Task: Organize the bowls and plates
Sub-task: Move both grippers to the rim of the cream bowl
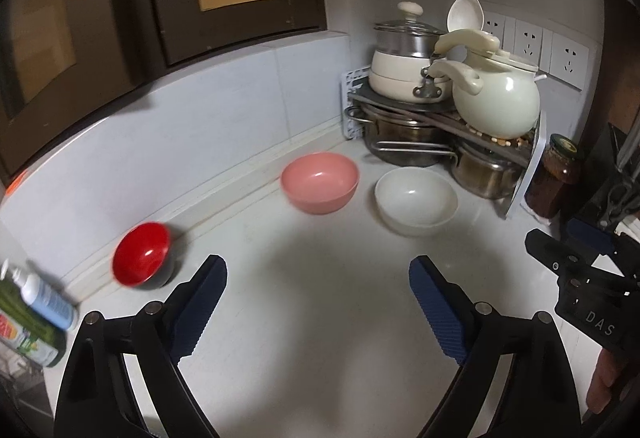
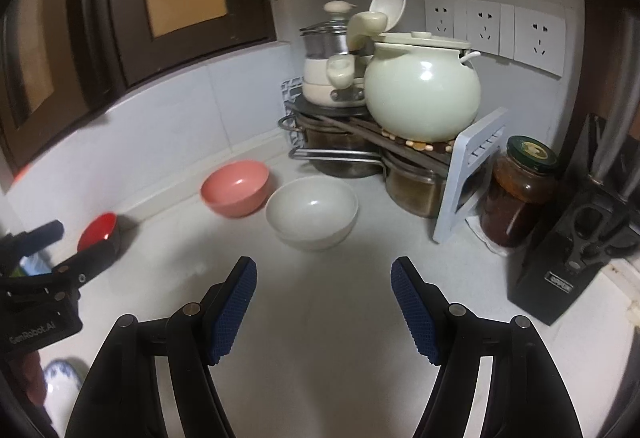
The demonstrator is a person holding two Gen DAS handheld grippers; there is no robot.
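Three bowls stand on the white counter (image 1: 312, 278). A pink bowl (image 1: 319, 182) (image 2: 235, 188) is by the back wall, a white bowl (image 1: 416, 201) (image 2: 312, 212) to its right, and a small red bowl (image 1: 141, 253) (image 2: 98, 232) at the left by the wall. My left gripper (image 1: 318, 302) hovers open over bare counter, short of the pink and white bowls. My right gripper (image 2: 324, 302) is open too, just in front of the white bowl. Each gripper shows at the edge of the other's view: the right gripper (image 1: 576, 262), the left gripper (image 2: 52, 250).
A corner rack (image 1: 440, 126) holds a pale green pot (image 2: 422, 90), a cream pot and steel pots beneath. A jar (image 2: 516, 194) and a black knife block (image 2: 576, 250) stand at right. Bottles (image 1: 36, 310) sit at far left. A blue-and-white dish (image 2: 60, 378) shows at lower left.
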